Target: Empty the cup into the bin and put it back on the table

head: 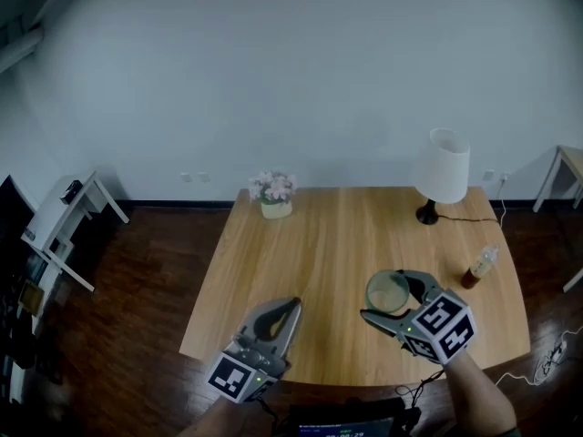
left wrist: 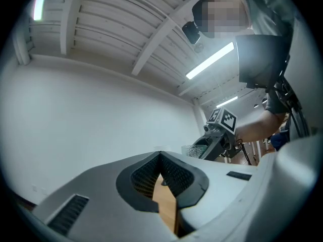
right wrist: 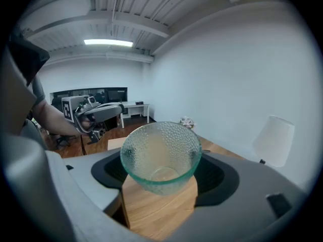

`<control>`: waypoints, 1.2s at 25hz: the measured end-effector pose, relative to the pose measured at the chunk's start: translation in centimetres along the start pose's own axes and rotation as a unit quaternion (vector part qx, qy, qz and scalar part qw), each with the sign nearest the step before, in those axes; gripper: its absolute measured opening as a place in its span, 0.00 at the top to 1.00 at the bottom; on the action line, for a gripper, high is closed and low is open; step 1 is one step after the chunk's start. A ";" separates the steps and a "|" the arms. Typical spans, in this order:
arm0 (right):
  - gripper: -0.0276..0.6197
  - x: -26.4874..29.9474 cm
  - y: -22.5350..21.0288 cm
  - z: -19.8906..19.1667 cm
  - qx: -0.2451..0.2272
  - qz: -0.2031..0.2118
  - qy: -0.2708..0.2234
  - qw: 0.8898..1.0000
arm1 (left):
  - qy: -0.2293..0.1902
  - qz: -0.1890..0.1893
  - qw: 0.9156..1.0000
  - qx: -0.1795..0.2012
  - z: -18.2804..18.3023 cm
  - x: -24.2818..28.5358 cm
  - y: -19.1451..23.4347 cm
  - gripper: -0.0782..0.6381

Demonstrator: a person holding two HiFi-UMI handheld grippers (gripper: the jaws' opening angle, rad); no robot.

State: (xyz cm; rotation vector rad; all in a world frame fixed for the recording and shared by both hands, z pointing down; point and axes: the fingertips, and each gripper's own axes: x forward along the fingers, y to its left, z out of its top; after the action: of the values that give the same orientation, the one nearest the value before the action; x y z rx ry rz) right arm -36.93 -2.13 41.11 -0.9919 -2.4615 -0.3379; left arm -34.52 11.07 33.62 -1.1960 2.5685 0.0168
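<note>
The left hand-held gripper is clenched on nothing, its jaws together over the near edge of the tabletop. To its right, the right hand-held gripper grasps the clear, dimpled cup between its jaws, mouth up, over the wood. Just beyond and to the right of that gripper stands a bottle. Farther off are a white lamp and, beyond the left gripper, a flower pot.

A plain white wall is rising at twelve o'clock; a white-shaded, black-footed lamp is standing at two o'clock on the light wooden table, dark plank floor lying all around.
</note>
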 end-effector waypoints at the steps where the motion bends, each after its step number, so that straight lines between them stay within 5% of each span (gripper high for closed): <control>1: 0.36 0.5 0.2 0.0 -0.002 0.010 0.000 1.000 | 0.008 0.009 1.000 0.001 -0.3 -0.1 0.2 0.90; 15: 0.36 7.8 0.7 -2.7 -0.007 0.101 0.017 0.995 | 0.085 0.116 0.989 -0.036 -6.4 -0.9 3.2 0.90; 30: 0.36 16.9 0.8 -6.4 0.016 0.097 0.064 0.993 | 0.147 0.181 0.968 -0.095 -15.7 -3.0 10.0 0.90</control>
State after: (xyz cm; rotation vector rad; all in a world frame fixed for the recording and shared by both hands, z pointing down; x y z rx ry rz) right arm -45.01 5.95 55.16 -1.1481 -2.2289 -0.2881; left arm -44.51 17.63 48.27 -0.8210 3.0768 0.1824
